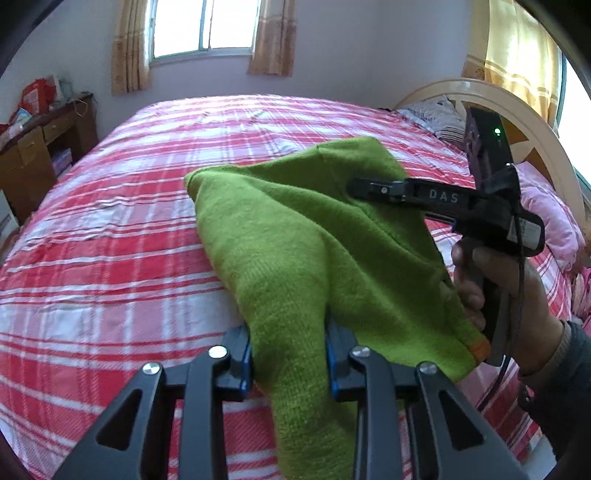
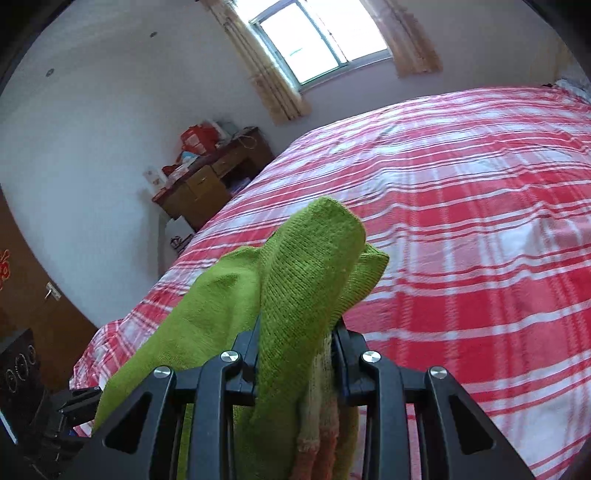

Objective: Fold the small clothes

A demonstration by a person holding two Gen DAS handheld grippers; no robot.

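A small green knitted garment (image 1: 295, 240) with an orange trim hangs in the air above the bed, stretched between both grippers. My left gripper (image 1: 290, 354) is shut on a bunched part of it at the bottom of the left wrist view. My right gripper (image 1: 354, 186) shows at the right of that view, held in a hand, and pinches another edge of the green garment. In the right wrist view the right gripper (image 2: 295, 354) is shut on a thick fold of the garment (image 2: 306, 280), which hides the fingertips. The left gripper (image 2: 79, 402) shows at the lower left there.
A bed with a red and white plaid sheet (image 1: 129, 229) fills both views below the garment. A cream headboard (image 1: 524, 122) and pink bedding (image 1: 554, 218) lie at the right. A wooden desk (image 1: 33, 147) with clutter stands left of the bed, under a curtained window (image 1: 203, 26).
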